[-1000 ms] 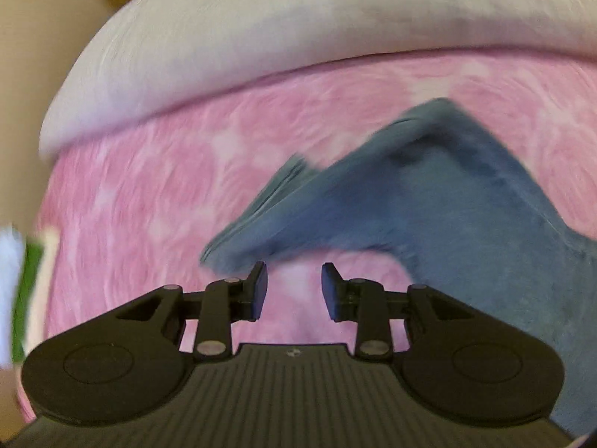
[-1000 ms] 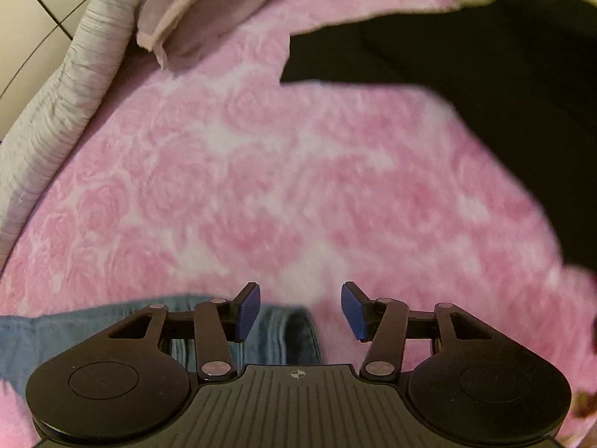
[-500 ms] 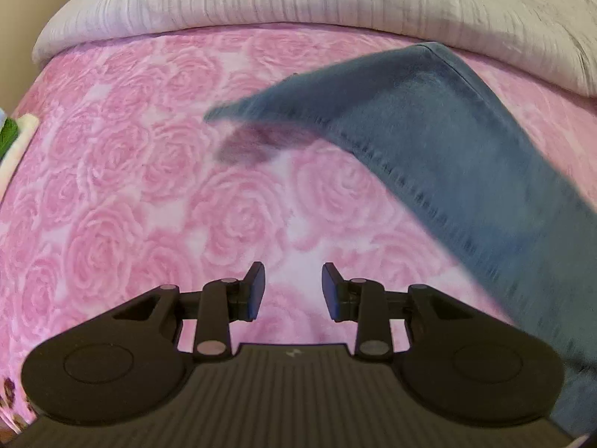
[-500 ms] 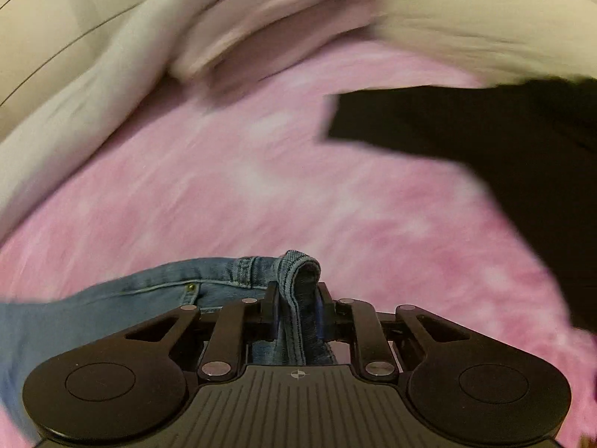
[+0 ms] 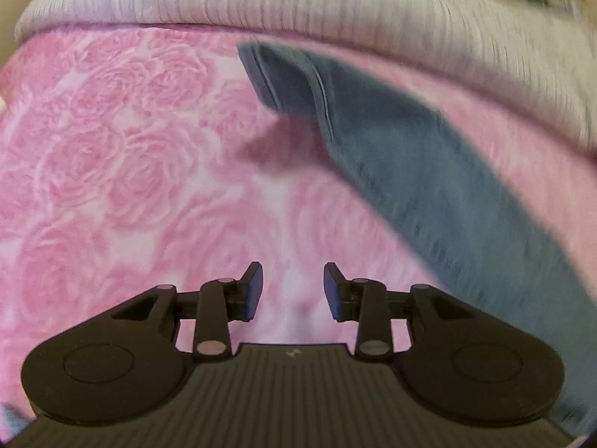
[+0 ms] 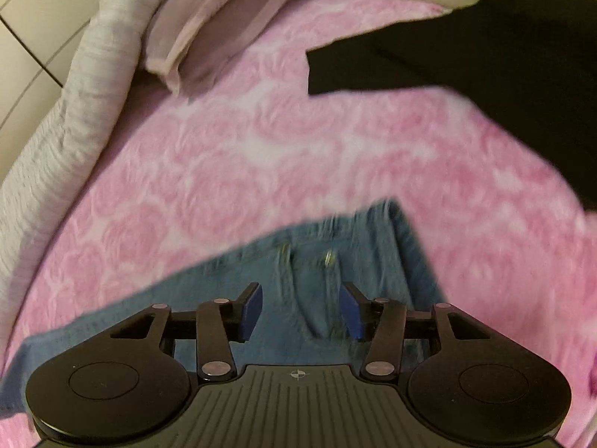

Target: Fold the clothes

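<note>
Now we hold both grippers over the jeans (image 6: 298, 272) on the pink rose blanket (image 5: 130, 186), right gripper (image 6: 301, 308) opening above the waistband, left gripper (image 5: 293, 291) opening, gripping nothing.

A bed is covered by a pink rose-patterned blanket (image 5: 123, 171), which fills most of both views. Along its far edge a pale grey ribbed quilt (image 5: 298, 3) is bunched, and a folded mauve cloth (image 6: 209, 33) is laid beside it in the right view. Beyond the quilt, a cream wall (image 6: 33, 26) crossed by thin dark lines is seen.
</note>
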`<state>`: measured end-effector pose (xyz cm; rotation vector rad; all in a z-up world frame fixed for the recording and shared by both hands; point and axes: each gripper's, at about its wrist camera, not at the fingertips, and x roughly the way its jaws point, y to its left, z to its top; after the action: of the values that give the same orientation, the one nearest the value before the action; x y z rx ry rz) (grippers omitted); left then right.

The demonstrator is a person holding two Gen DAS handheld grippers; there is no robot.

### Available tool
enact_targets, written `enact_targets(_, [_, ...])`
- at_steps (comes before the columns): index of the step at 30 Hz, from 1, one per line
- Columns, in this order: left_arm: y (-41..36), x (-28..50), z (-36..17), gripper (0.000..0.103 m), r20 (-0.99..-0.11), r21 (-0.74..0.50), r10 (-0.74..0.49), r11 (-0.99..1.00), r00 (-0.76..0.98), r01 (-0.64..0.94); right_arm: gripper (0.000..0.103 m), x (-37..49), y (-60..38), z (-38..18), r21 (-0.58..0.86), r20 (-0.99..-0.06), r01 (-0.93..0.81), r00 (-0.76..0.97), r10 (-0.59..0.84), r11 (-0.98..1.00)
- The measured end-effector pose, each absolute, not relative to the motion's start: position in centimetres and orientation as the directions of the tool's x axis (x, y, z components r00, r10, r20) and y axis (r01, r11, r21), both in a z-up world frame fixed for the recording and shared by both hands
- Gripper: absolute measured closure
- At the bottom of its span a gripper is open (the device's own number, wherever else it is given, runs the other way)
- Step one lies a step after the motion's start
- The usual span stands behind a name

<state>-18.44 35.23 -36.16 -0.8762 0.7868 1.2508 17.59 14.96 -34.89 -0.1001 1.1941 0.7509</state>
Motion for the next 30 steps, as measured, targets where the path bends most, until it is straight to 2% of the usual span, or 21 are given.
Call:
enact_targets(3, [38.0,-21.9,-35.3,0.068,-0.827,-0.282,0.497,0.038,0.264,-0.959,0.053,15.4,14.7,-34.6,0.302,-0.865,-0.562,0.178,0.469,0.770])
enact_targets(7, [42.2,-27.2,-34.2,0.051,-0.732,-0.452,0.597,-0.065,0.328,-0.889,0.053,12.9,14.3,-34.1,0.274,-0.874,-0.524,0.214,0.436,0.807])
enact_targets(11, [46.6,-28.6,-35.6,0.051,-0.695,-0.585,0.612,-0.174,0.378,-0.792,0.053,11.0,14.1,-33.5,0.285,-0.871,-0.482,0.231,0.434,0.828])
enact_targets(12, [47.6,-28.7,-36.1,0.061,-0.690,-0.607,0.607,-0.189,0.394,-0.772,0.053,10.5,14.1,-33.4,0.282,-0.873,-0.480,0.231,0.430,0.831])
enact_targets(13, [48.4,-28.5,-36.5,0.094,-0.688,-0.613,0.596,-0.173,0.414,-0.771,0.053,9.9,14.2,-33.3,0.275,-0.876,-0.481,0.231,0.423,0.832])
enact_targets(16, [49.7,-28.0,-34.6,0.098,-0.631,-0.598,0.621,-0.009,0.464,-0.801,0.053,8.4,14.5,-33.1,0.252,-0.887,-0.486,0.230,0.401,0.837])
enact_targets(20, [50.4,-28.1,-28.4,0.098,-0.440,-0.468,0.725,0.318,0.530,-0.824,0.053,6.7,15.3,-32.4,0.253,-0.885,-0.499,0.225,0.406,0.829])
enact_targets(22, [50.7,-27.5,-28.2,0.096,-0.465,-0.323,0.720,0.404,0.516,-0.856,0.053,6.1,15.9,-32.1,0.254,-0.884,-0.513,0.222,0.413,0.820])
enact_targets(23, [50.9,-27.2,-28.2,0.092,-0.477,-0.248,0.718,0.444,0.507,-0.861,0.053,5.7,16.3,-32.0,0.255,-0.883,-0.520,0.218,0.415,0.815])
enact_targets(24, [51.8,-27.2,-30.1,0.082,-0.583,-0.170,0.700,0.391,0.412,-0.904,0.053,5.4,16.6,-32.0,0.256,-0.884,-0.526,0.213,0.417,0.811])
enact_targets(25, [52.7,-27.2,-32.0,0.082,-0.675,-0.085,0.671,0.343,0.307,-0.936,0.053,5.0,16.9,-32.0,0.258,-0.885,-0.532,0.204,0.418,0.807])
enact_targets(27, [53.1,-29.1,-35.3,0.089,-0.755,0.011,0.642,0.217,0.134,-0.976,0.053,4.3,17.5,-32.1,0.265,-0.889,-0.546,0.181,0.421,0.795])
enact_targets(30, [51.3,-32.9,-36.5,0.089,-0.779,-0.066,0.617,0.098,0.113,-0.993,0.053,3.4,17.7,-32.1,0.271,-0.890,-0.582,0.152,0.430,0.767])
